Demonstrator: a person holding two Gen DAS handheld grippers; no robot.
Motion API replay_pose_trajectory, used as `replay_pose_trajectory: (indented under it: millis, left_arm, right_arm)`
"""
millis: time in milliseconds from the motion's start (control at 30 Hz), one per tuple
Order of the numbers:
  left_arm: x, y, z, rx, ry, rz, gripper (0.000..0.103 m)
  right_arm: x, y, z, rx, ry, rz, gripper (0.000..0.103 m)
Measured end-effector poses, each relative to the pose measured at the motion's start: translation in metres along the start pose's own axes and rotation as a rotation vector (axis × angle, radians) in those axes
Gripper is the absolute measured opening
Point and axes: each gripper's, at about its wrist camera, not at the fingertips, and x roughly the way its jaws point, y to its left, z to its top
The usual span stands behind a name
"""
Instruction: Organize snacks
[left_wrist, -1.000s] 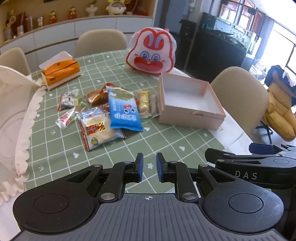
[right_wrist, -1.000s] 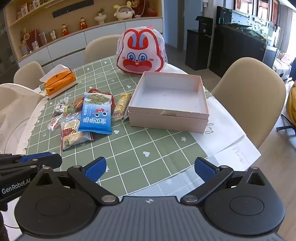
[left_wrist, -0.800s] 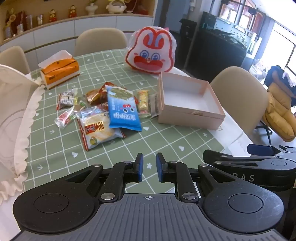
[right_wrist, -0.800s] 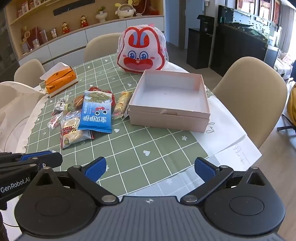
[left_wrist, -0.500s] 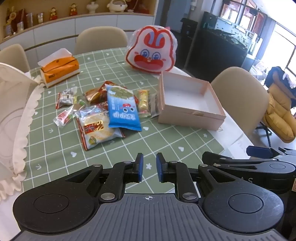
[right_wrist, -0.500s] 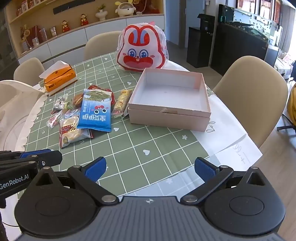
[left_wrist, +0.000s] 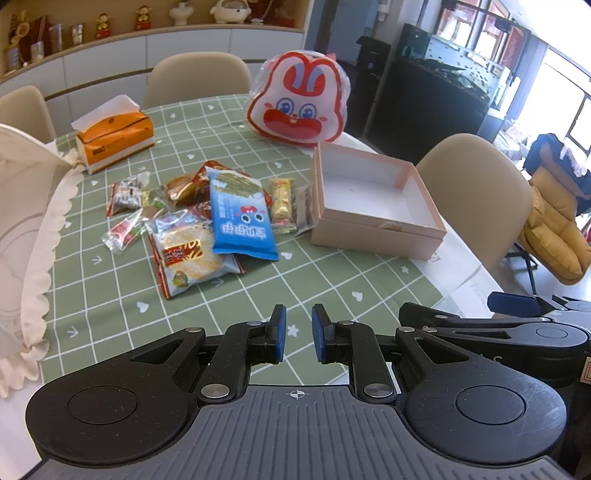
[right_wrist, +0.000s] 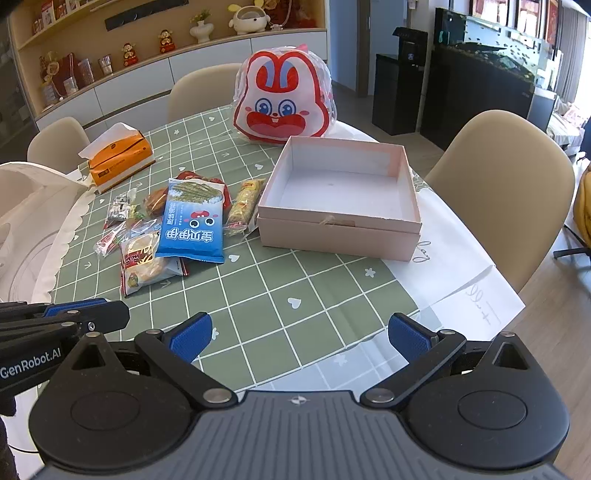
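Nothing has shifted in the past second: the left gripper (left_wrist: 298, 334) hangs nearly closed and empty, the right gripper (right_wrist: 300, 338) spread wide, both over the table's near edge. The snacks (left_wrist: 207, 218) lie untouched mid-table beside the empty box (right_wrist: 341, 194), so sorting hasn't begun

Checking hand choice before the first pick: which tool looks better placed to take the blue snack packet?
Probably the right tool: its jaws stand wide open and empty. The left tool is nearly shut, so it must open first. Both hover short of the blue snack packet, and the pink box is empty.
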Motion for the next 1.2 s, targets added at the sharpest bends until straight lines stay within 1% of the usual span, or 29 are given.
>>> replay_pose_trajectory:
  millis: [600,1200]
  left_arm:
    - [-0.0004,-0.0034,-0.0022,0.012,0.002,-0.016,0.02]
    - [0.0041,0.0,-0.0004,-0.001,0.022,-0.006,0.02]
  right_arm:
    - [-0.0028,-0.0008,-0.0037,0.019,-0.004,-0.001,0.102]
    - [-0.0013,-0.0011,-0.0021,0.02,0.002,-0.001,0.102]
